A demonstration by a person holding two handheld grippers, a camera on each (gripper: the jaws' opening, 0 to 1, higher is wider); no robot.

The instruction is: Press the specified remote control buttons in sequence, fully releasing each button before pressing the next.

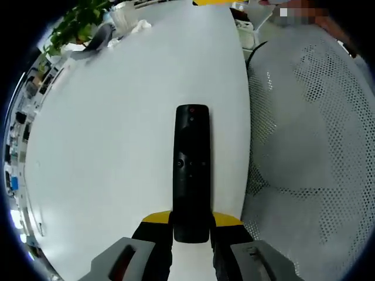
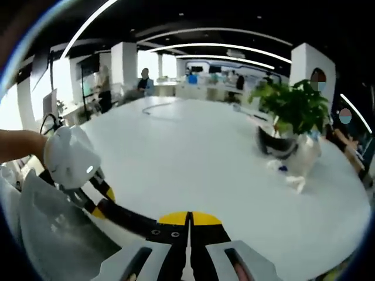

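Observation:
A long black remote control (image 1: 191,170) with a red button at its far end lies along the white table (image 1: 105,146). Its near end sits between the jaws of my left gripper (image 1: 191,234), which is shut on it. In the right gripper view, my right gripper (image 2: 188,234) hangs over the table with its jaws pressed together and nothing between them. The left gripper (image 2: 99,199), black with yellow marks, comes in at the lower left of that view, held by a person's hand (image 2: 20,145).
A grey mesh chair (image 1: 316,146) stands against the table's right edge. A potted plant (image 2: 296,105) with white and dark items by it (image 2: 293,164) sits on the far part of the table. People sit at desks in the background.

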